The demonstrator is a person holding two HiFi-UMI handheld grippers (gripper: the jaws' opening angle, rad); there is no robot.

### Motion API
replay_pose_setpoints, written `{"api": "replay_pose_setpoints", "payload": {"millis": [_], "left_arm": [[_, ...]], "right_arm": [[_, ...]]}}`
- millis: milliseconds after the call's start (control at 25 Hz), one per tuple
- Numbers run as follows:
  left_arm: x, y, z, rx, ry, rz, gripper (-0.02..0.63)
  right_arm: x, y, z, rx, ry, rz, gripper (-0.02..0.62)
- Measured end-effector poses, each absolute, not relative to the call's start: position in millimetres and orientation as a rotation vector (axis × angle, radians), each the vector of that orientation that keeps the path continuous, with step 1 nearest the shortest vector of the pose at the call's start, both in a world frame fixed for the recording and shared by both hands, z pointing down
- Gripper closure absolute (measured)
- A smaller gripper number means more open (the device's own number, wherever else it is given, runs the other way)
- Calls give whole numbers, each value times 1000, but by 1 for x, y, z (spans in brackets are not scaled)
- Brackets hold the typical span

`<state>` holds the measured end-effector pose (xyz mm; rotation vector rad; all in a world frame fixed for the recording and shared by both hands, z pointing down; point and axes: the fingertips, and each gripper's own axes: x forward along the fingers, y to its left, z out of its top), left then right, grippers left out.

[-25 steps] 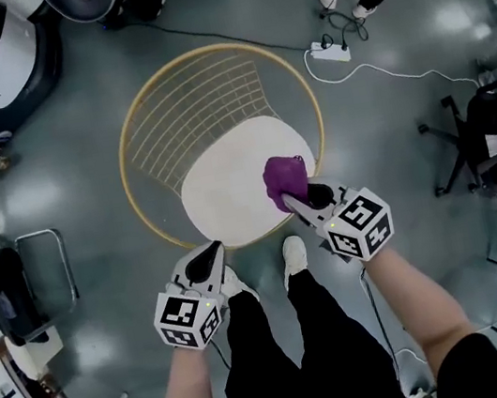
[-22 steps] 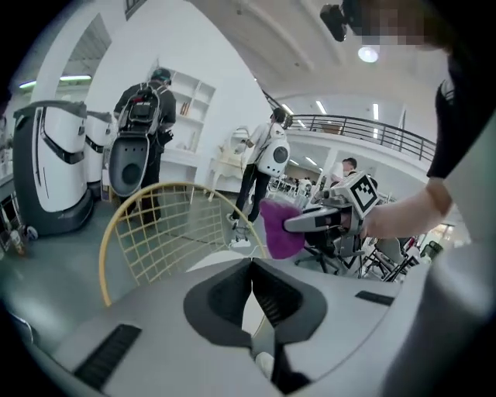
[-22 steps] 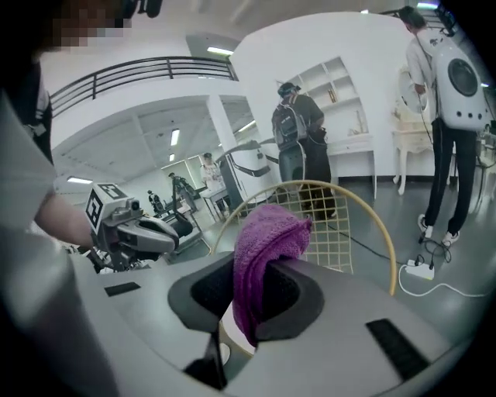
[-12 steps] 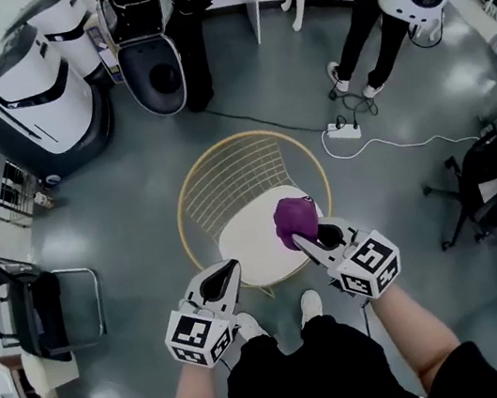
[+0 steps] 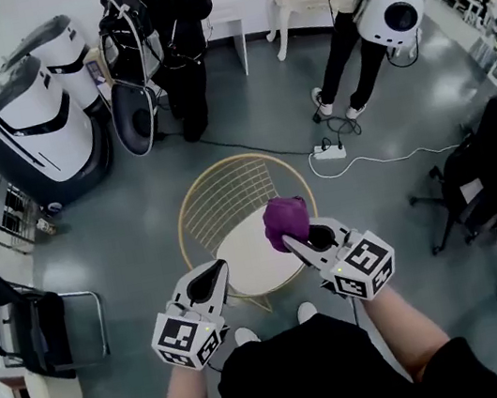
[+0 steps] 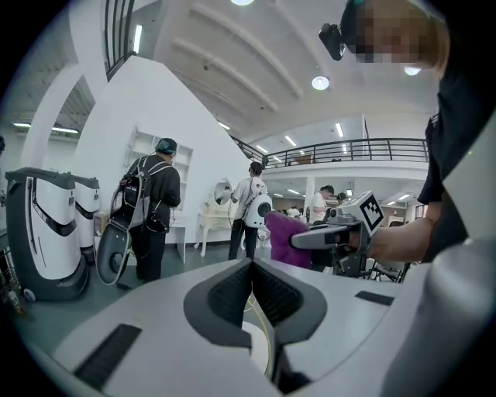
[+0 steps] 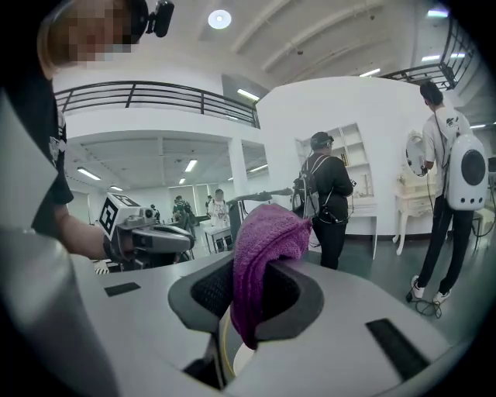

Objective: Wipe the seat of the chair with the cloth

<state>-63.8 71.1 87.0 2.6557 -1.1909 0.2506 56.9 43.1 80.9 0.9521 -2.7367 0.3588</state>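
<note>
A round gold wire chair (image 5: 229, 198) with a white seat (image 5: 249, 258) stands on the floor in the head view. The purple cloth (image 5: 285, 219) is pinched in my right gripper (image 5: 300, 243), held in the air above the seat's right edge. In the right gripper view the cloth (image 7: 261, 260) bulges up out of the shut jaws. My left gripper (image 5: 211, 284) hangs over the seat's near left edge, jaws shut with nothing between them. In the left gripper view its pads (image 6: 249, 295) meet, and the cloth (image 6: 288, 239) and right gripper show beyond.
White machines (image 5: 43, 115) stand at the back left. A person with a backpack (image 5: 157, 28) and another (image 5: 358, 12) stand behind the chair. A power strip with cable (image 5: 328, 152) lies right of the chair. Black chairs sit at left (image 5: 22, 319) and right (image 5: 491, 169).
The head view has pulled back and tilted up, so the chair looks smaller and farther. My right gripper has lifted the cloth off the seat. Both grippers stay shut.
</note>
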Motion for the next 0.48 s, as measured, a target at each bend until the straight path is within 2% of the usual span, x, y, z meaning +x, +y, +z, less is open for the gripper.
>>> {"api": "replay_pose_setpoints", "payload": {"millis": [480], "left_arm": [[-51,96,85,2671,-1100,271,589]], "right_arm": [[55,85,90,975,-2693,455,525]]}}
